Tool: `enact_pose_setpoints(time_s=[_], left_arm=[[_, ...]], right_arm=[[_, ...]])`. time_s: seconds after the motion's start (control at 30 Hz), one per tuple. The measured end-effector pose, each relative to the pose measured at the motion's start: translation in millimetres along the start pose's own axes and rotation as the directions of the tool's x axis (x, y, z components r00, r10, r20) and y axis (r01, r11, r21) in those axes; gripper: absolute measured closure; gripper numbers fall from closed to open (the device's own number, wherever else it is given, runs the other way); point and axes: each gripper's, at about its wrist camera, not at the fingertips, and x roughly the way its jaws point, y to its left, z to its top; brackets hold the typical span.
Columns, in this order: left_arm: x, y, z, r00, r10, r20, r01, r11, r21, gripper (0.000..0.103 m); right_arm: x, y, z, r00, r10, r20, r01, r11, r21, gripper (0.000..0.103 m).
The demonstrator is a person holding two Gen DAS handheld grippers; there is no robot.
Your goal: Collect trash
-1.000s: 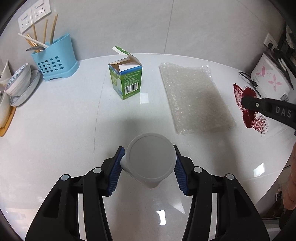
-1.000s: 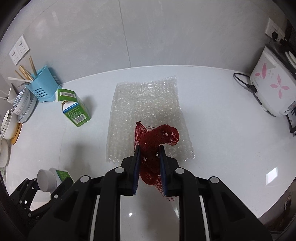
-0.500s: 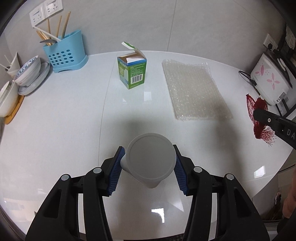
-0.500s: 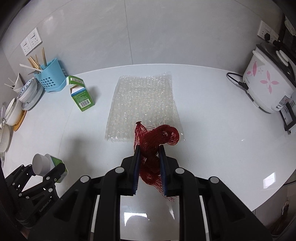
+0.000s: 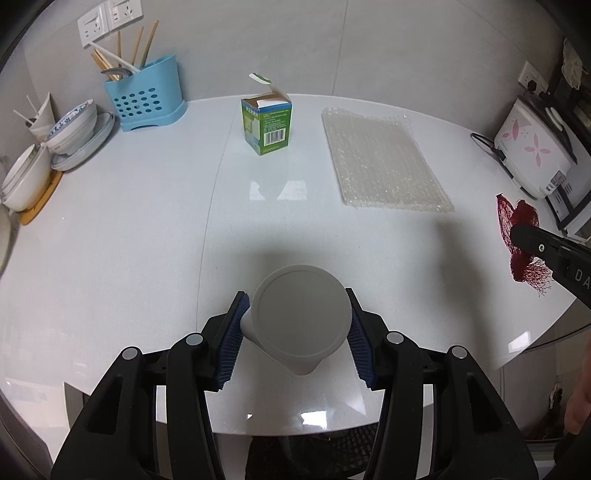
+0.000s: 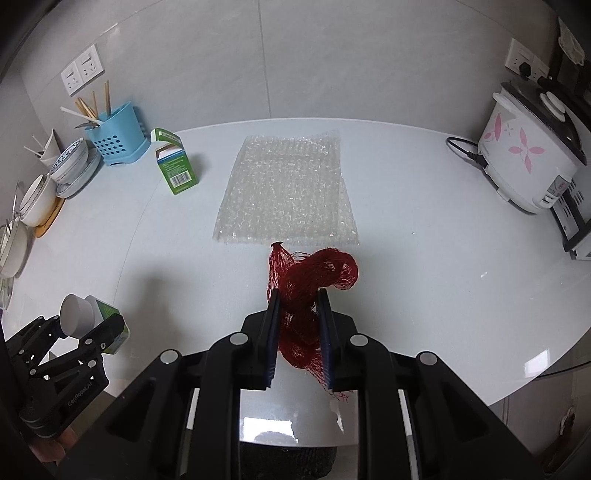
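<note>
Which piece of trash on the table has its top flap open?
The green box, standing upright beside the blue utensil holder; the bubble wrap just lies flat.

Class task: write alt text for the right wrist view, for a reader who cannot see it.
The right gripper holds a bunched red mesh bag above a white table. Beyond lie a bubble wrap sheet and an open green carton.

A glossy white counter (image 5: 110, 229) meets a grey tiled wall (image 6: 332, 55) with white sockets (image 5: 109, 16); ceiling light reflects off it.
</note>
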Motion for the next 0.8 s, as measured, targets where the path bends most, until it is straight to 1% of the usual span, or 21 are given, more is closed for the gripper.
enact_pose_setpoints(time_s=[0.23, 0.4, 0.8], left_arm=[[-10, -4, -22, 1.0, 0.003, 0.003, -0.003, 1.0, -0.009, 0.053], [-23, -10, -38, 1.0, 0.001, 0.013, -0.001, 1.0, 0.002, 0.053], [-47, -15, -88, 1.0, -0.02, 0.009, 0.02, 1.0, -0.004, 0.053]], right_arm=[[-9, 1, -27, 1.0, 0.021, -0.008, -0.022, 1.0, -0.012, 0.085], [-16, 6, -47, 0.999, 0.035, -0.018, -0.036, 0.998, -0.048, 0.085], [-40, 7, -94, 0.997, 0.076, -0.009, -0.076, 0.996, -0.054, 0.085]])
